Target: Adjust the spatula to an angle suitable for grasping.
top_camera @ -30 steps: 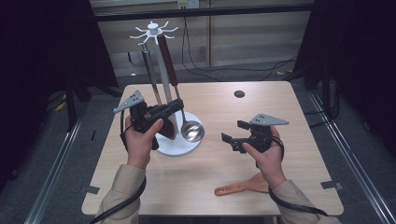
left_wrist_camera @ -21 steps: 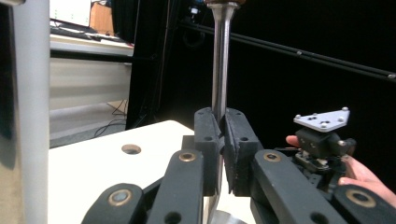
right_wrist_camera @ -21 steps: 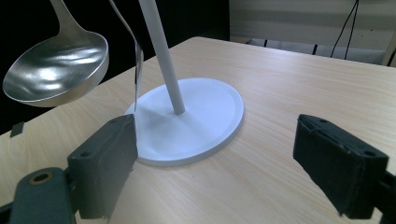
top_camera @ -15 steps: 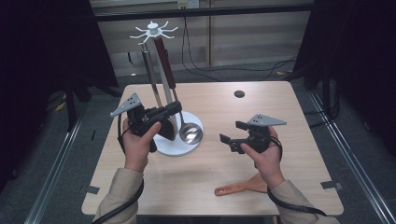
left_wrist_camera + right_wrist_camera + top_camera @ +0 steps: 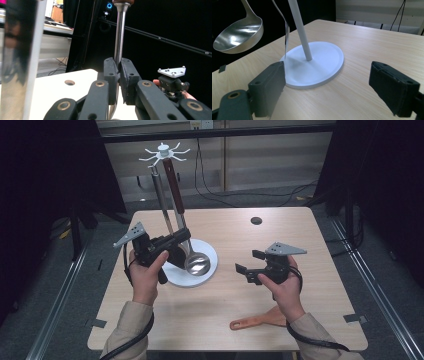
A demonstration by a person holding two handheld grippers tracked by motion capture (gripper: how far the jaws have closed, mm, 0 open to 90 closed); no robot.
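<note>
A white utensil stand [image 5: 205, 272] with a hooked crown [image 5: 164, 154] rises from the table's left half. A steel ladle [image 5: 197, 262] with a brown handle leans beside the pole, its top just below the crown. My left gripper [image 5: 181, 241] is shut on the ladle's shaft [image 5: 120, 37] just above the bowl, which hangs over the stand's base. A thin steel utensil [image 5: 160, 195] hangs from the crown. My right gripper [image 5: 246, 267] is open and empty, low over the table to the right of the base [image 5: 314, 65], facing the ladle bowl [image 5: 239, 32].
An orange spatula [image 5: 257, 321] lies near the table's front edge, under the right forearm. A small dark hole [image 5: 256, 220] marks the tabletop at the back. Bare wood lies between the stand and the right gripper. Cables run on the floor behind.
My left gripper and the ladle have shifted slightly left, with the handle's top swinging closer to the crown. The right gripper has barely moved.
</note>
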